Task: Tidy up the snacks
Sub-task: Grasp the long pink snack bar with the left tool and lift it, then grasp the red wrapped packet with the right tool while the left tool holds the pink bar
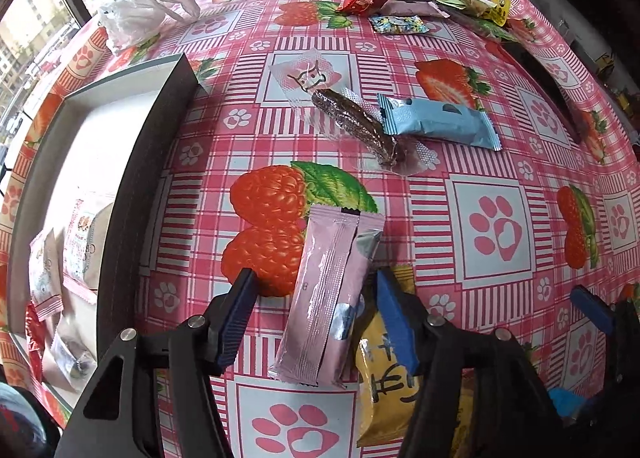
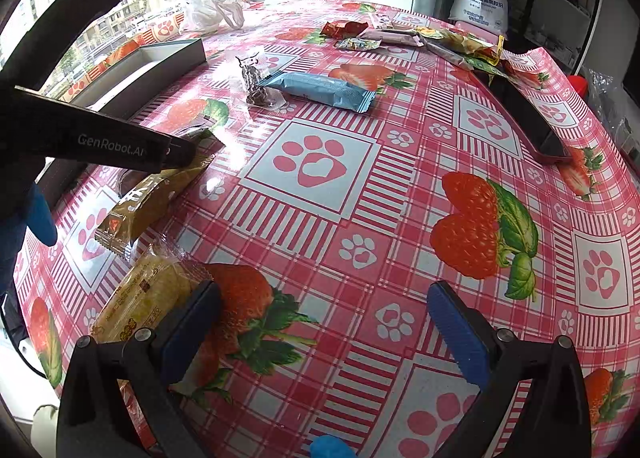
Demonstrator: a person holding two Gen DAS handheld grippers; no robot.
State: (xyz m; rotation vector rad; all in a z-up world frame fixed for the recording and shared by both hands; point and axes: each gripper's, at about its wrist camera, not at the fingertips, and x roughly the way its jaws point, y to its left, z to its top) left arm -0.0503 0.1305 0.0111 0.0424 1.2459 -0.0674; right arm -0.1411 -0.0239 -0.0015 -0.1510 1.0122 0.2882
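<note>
My left gripper [image 1: 316,286] is open, its fingers on either side of a pink stick packet [image 1: 328,298] that lies on the tablecloth. A yellow snack bag [image 1: 384,390] lies under the right finger and also shows in the right wrist view [image 2: 156,193]. A dark bar in clear wrap [image 1: 356,125] and a light blue packet [image 1: 436,119] lie further out. My right gripper [image 2: 324,298] is open and empty above the cloth, next to a clear-wrapped yellow cake [image 2: 148,294] at its left finger. The black box [image 1: 132,193] at left holds several snacks.
A pile of mixed snack packets [image 1: 420,1] sits at the far side. A white plastic bag [image 1: 136,13] lies far left. A dark flat lid [image 2: 528,117] lies at the right edge. The left gripper's body [image 2: 100,141] crosses the right wrist view.
</note>
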